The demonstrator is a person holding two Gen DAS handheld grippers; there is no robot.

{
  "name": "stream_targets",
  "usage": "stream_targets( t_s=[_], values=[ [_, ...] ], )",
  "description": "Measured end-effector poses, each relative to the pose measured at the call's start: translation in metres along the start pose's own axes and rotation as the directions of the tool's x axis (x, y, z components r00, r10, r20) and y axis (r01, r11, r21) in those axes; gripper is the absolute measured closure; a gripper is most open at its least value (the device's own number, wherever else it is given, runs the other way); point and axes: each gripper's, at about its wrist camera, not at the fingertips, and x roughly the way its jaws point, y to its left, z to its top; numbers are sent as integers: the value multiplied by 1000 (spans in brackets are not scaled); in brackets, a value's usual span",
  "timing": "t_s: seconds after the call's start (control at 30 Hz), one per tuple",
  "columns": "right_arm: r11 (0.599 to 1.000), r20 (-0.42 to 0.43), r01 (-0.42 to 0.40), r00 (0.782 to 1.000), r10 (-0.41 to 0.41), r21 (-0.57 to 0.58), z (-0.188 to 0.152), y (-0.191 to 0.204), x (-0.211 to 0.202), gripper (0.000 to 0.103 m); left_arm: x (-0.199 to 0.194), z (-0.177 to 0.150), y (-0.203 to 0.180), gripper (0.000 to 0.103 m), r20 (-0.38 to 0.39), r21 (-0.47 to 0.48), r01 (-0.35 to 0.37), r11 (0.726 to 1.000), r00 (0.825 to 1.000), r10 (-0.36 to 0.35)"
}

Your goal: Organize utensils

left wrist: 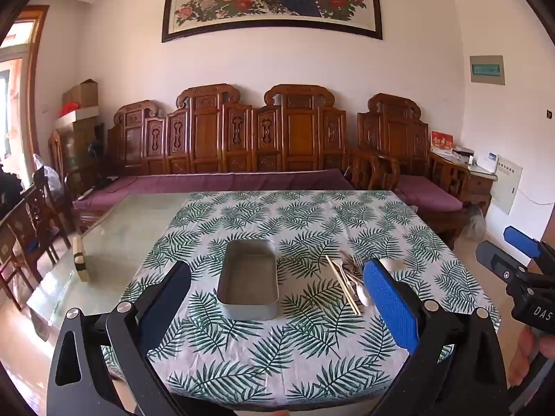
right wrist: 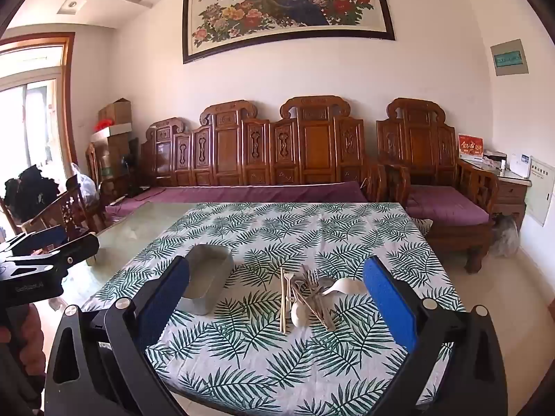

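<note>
While both claws hover above the near edge of a table, each stands spread wide with nothing between its blue-padded fingers: the left gripper (left wrist: 277, 287) frames a tin, the right gripper (right wrist: 277, 291) frames a heap of cutlery. A hand (left wrist: 523, 357) shows at the lower right of the left view, holding the other tool, whose black body reads "DAS"; in the right view the neighbouring tool bears faint grey lettering too small to read.

A white tablecloth (right wrist: 263, 357) printed with green fern leaves covers the near part of the glass tabletop. On it lies the utensil pile (right wrist: 308, 294): pale chopsticks (right wrist: 283, 306) lying side by side at its left, a cream spoon (right wrist: 298, 312) bowl toward the viewer, a metal fork (right wrist: 313, 279) across it, and a white ladle-shaped spoon (right wrist: 341, 286) at the right, all touching or overlapping. Just left of the pile, apart from it, sits an empty grey rectangular metal tin (left wrist: 249, 280) with rounded corners.

Beyond stands a carved wooden bench (left wrist: 242, 138) with purple cushions, and above it a framed peacock painting (right wrist: 288, 3) with unreadable characters.
</note>
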Motion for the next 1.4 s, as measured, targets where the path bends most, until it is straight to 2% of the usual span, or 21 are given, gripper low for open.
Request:
stream_targets(
  t_s=[1.4],
  values=[
    [1000, 5, -3, 1000, 3, 7, -1, 1, -4, 3, 0, 5, -3, 6, 5, -6, 2, 1000, 1000, -2]
  ],
)
